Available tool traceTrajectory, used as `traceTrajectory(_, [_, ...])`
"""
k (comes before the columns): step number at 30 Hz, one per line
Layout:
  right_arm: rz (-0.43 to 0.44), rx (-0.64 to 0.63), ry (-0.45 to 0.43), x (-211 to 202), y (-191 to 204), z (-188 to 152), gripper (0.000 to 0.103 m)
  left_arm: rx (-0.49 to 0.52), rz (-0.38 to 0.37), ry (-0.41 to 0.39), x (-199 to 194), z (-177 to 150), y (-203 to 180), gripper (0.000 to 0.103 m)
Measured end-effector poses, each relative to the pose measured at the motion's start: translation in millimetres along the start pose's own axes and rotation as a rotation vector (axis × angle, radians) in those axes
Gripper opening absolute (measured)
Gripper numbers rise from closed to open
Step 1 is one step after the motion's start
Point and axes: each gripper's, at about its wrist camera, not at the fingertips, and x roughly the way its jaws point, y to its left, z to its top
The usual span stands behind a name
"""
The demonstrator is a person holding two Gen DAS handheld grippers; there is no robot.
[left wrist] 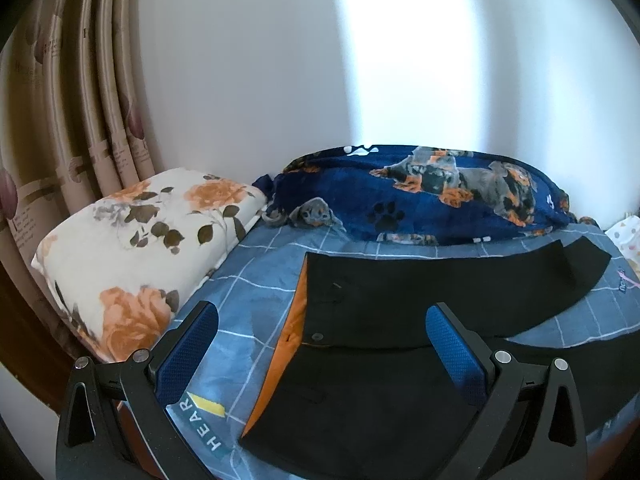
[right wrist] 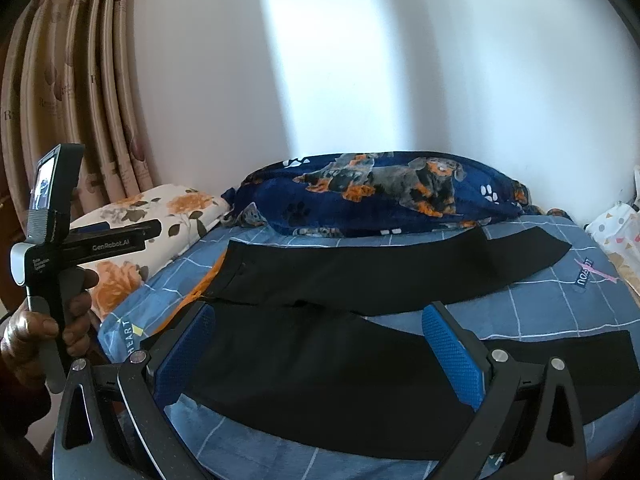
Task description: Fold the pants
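Observation:
Black pants (left wrist: 400,300) lie spread flat on the blue checked bedsheet (left wrist: 256,276), the waist with its orange lining to the left, both legs running right. In the right wrist view the pants (right wrist: 340,276) show the far leg and the near leg apart. My left gripper (left wrist: 320,332) hovers open over the waist area, with nothing between its blue pads. My right gripper (right wrist: 316,332) hovers open above the near leg and holds nothing. A hand (right wrist: 52,320) carries the left gripper's handle at the left edge of the right wrist view.
A floral pillow (left wrist: 140,240) lies at the bed's left end, by the curtain (left wrist: 80,120). A dark blue dog-print blanket (left wrist: 420,192) is bunched along the white wall behind the pants. A dotted white cloth (right wrist: 616,240) sits at the far right.

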Motion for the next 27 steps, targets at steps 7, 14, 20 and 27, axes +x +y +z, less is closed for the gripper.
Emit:
traceTrajectory(7, [0.011, 0.011, 0.025, 7.6, 1.9, -5.1, 0.103, 0.001, 0.004, 0.011, 6.3, 0.0, 2.3, 0.103])
traceTrajectory(14, [0.017, 0.022, 0.046, 14.5, 1.7, -4.9, 0.103, 0.004, -0.004, 0.013, 11.4, 0.7, 3.3, 0.103])
traceTrajectory(20, [0.025, 0.034, 0.069, 24.9, 1.0, -6.6, 0.103, 0.004, -0.005, 0.015, 14.4, 0.4, 2.6, 0.103])
traceTrajectory(27, [0.03, 0.044, 0.09, 34.0, 0.4, -8.5, 0.103, 0.012, -0.006, 0.018, 20.4, 0.2, 2.2, 0.103])
